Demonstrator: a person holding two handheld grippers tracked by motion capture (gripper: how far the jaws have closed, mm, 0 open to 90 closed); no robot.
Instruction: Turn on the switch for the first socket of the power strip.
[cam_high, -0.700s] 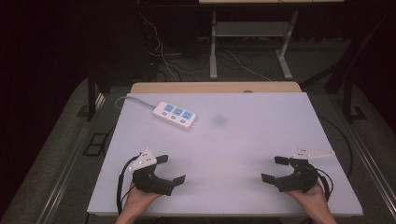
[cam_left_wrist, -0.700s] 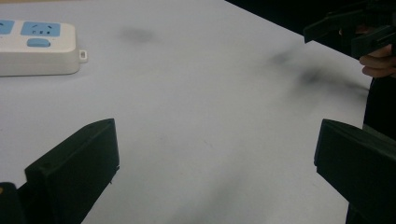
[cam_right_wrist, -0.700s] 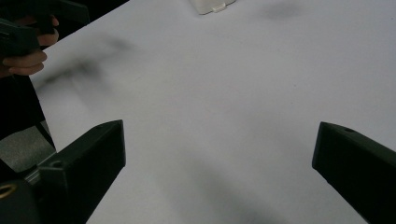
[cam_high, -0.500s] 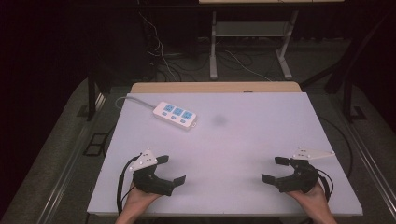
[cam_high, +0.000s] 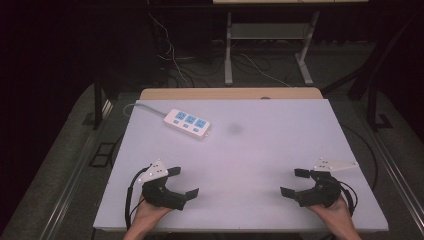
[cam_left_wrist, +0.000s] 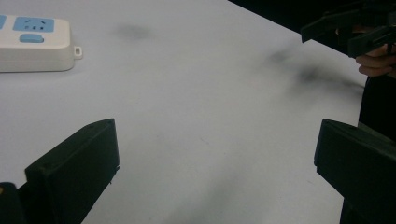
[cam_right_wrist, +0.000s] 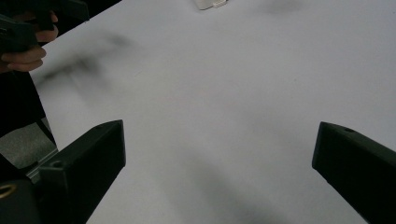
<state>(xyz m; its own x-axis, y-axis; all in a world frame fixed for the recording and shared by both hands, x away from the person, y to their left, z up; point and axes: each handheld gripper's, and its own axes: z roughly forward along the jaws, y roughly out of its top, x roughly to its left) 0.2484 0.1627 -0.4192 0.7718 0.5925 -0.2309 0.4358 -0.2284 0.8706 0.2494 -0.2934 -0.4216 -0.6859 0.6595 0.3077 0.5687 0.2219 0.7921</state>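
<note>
The white table (cam_high: 280, 150) takes up the middle of the high view, its top pale and evenly lit, with a faint dark smudge (cam_high: 234, 129) near the centre. Along its far edge runs a strip of bare wood (cam_high: 230, 93). Grey carpeted floor (cam_high: 65, 165) surrounds it on both sides. Beyond the table the room falls into deep shadow. A light metal frame (cam_high: 270, 47) of another table stands on the floor there, with loose cables (cam_high: 175, 60) trailing beside it. Dark stand legs (cam_high: 372, 95) rise at the right.
</note>
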